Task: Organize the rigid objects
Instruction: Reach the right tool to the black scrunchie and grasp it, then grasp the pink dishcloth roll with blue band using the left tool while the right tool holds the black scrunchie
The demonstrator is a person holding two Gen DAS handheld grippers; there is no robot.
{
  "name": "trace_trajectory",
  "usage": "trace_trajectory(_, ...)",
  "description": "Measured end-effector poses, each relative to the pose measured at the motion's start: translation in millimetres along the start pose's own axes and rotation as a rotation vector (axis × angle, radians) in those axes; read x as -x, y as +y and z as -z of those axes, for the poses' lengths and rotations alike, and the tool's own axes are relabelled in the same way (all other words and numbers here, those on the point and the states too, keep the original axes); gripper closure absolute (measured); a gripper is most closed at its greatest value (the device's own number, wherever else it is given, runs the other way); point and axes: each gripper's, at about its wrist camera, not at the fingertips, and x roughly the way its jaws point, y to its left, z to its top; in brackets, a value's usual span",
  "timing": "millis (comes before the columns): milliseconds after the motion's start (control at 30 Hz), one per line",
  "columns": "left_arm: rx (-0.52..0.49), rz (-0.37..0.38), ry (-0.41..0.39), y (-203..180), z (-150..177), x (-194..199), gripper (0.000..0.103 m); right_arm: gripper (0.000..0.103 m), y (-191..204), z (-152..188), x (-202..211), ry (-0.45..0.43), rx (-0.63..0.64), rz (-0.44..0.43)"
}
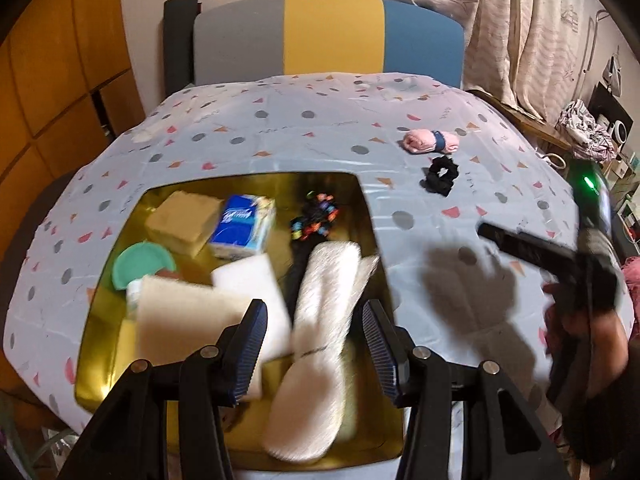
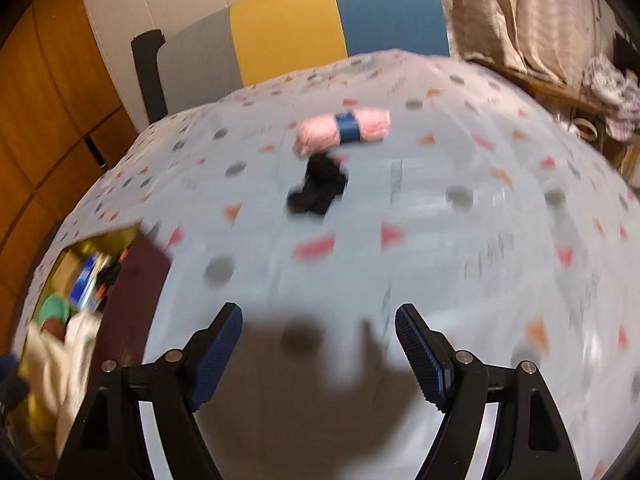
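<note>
A gold tray sits on the patterned tablecloth and holds a tan sponge, a blue tissue pack, a green lid, white sponges, a colourful hair tie and a white fuzzy slipper. My left gripper is open above the tray, its fingers either side of the slipper without touching it. My right gripper is open and empty over bare cloth; it also shows in the left wrist view. A pink yarn ball and a black scrunchie lie ahead of it.
A grey, yellow and blue chair back stands behind the table. Curtains and clutter are at the right. Wooden cabinets are at the left. The tray's edge shows at the left of the right wrist view.
</note>
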Motion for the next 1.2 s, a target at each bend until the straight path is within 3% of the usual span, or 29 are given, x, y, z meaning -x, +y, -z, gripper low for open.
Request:
trace_trajectory(167, -0.012, 0.006, 0.013, -6.8, -18.4, -9.7, 0.053, 0.023, 7.8, -53.9, -42.1, -0.044, 0.096, 0.039)
trace_trajectory(333, -0.008, 0.007, 0.029, -4.9, -33.2, -19.2, 0.053, 0.024, 16.0, -79.1, -95.1, -0.001, 0.156, 0.094)
trace_trajectory(400, -0.003, 0.016, 0.033, -3.8, -37.9, -22.2, 0.053, 0.032, 16.4, -79.4, -110.7, 0.023, 0.173, 0.087)
trace_trajectory(467, 0.016, 0.064, 0.033, -1.4, -43.2, -25.1, 0.053, 0.055, 18.3, -76.1, -119.6, 0.039, 0.207, 0.084)
trace_trajectory(567, 0.043, 0.125, 0.047, -3.3, -51.0, -30.3, 0.053, 0.073, 16.9, -71.0, -120.0, 0.028, 0.209, 0.059)
trace_trajectory(667, 0.026, 0.142, 0.068, -15.9, -61.2, -36.2, 0.053, 0.079, 9.6, -66.7, -111.5, 0.025, 0.166, 0.038)
trace_trajectory(800, -0.019, 0.195, 0.063, -37.4, -80.2, -39.4, 0.053, 0.080, -5.5, -59.4, -90.2, 0.012, 0.106, -0.021)
trace_trajectory(900, -0.043, 0.240, 0.058, -55.4, -98.3, -45.6, 0.053, 0.080, -24.6, -50.8, -72.1, 0.005, 0.069, -0.026)
trace_trajectory(1033, -0.111, 0.241, 0.038, -87.3, -127.1, -63.2, 0.053, 0.080, -51.4, -35.3, -57.8, -0.005, 0.018, -0.012)
trace_trajectory(1100, -0.160, 0.249, 0.016, -106.0, -142.2, -78.2, 0.046, 0.080, -62.7, -27.1, -57.3, -0.012, 0.009, 0.014)
trace_trajectory(1200, -0.221, 0.224, 0.021, -128.8, -158.5, -102.8, 0.032, 0.080, -81.1, -24.3, -61.0, 0.003, -0.086, -0.026)
